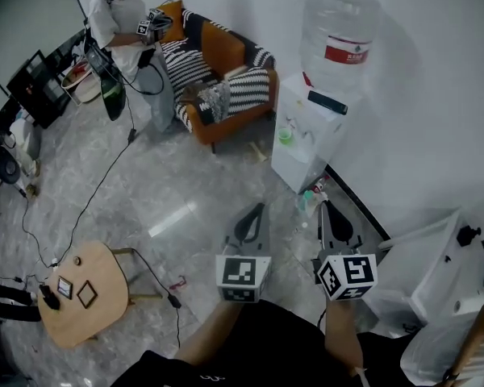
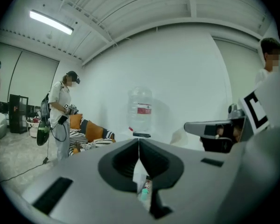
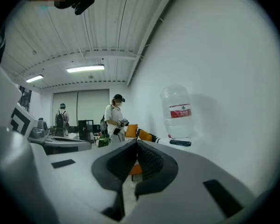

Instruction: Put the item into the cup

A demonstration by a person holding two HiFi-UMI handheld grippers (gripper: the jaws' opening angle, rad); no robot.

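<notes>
- Step in hand: approach, before any grasp. Nothing is held and no item is engaged.
- Left gripper: jaws are clenched tip to tip with nothing gripped. A slit is left lower down, through which small bottles on the floor are seen.
- Right gripper: jaws are pressed together, empty.
- Both are held side by side over the floor, on the near side of the dispenser. They are pointed toward it and are apart from it.
- Cup: small and green, set on the dispenser's front ledge, left of and below the jug. It looks upright. Its contents cannot be made out.
- Item: not identified with certainty. Two candidates are seen:
  - a dark bar lying on the dispenser top just beside the jug's base;
  - the small bottles on the floor at the dispenser's near foot.
- Next move, as judged: the grippers are to be carried farther in toward the dispenser. One pair of jaws is to be opened before contact and the item pinched. The item is then to be lifted over the cup and let go.
- Care called for: the cup looks light and narrow and is likely to be tipped if nudged. A release from straight above is preferred. The free gripper could be used to steady it.
- Off-task: a person is seen at far left by the sofa, and a table at near left. Neither is in the path.
</notes>
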